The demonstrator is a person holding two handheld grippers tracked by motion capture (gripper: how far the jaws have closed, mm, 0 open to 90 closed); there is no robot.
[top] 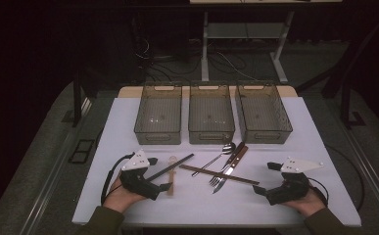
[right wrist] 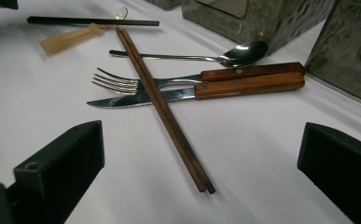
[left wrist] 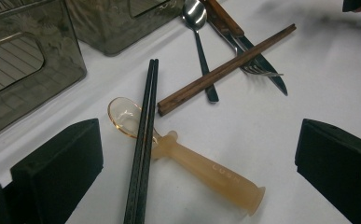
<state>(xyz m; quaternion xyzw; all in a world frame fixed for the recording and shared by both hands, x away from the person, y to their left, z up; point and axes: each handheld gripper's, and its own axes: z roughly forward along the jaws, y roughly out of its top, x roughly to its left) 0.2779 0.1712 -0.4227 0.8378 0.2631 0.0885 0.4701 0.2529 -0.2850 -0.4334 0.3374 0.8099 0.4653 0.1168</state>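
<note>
**Thin, stacked cutlery: pick the top pieces first**

Your left gripper [top: 166,186] sits at the lower left of the high view with its jaws spread wide and nothing between them. Just ahead of it, in the centre of the left gripper view, lie the black chopsticks [left wrist: 143,140], a close pair running from the bottom edge up toward the middle. They look light, stiff and slick, and they lie low on the table [top: 128,122], so expect them to roll or split apart if you pinch off-centre. Take them near their middle, across both sticks at once.

They cross over the neck of the amber spoon [left wrist: 187,161], which looks like translucent plastic: light, with a thick handle at lower right that gives an easy grip. Lift the chopsticks before it, or it will likely drag them.

Your right gripper [top: 258,191], lower right in the high view, is likewise open and empty. In the middle of its view the brown chopsticks [right wrist: 162,105] lie diagonally on top of the fork [right wrist: 169,80] and knife [right wrist: 192,93], whose wooden handles lie side by side at right. The steel spoon [right wrist: 201,57] lies just behind them. The metal pieces will probably be heavier and slippery at the blade and tines; the wooden handles should hold better.

Three empty grey bins [top: 211,117] stand in a row at upper centre of the high view, beyond the cutlery.
</note>
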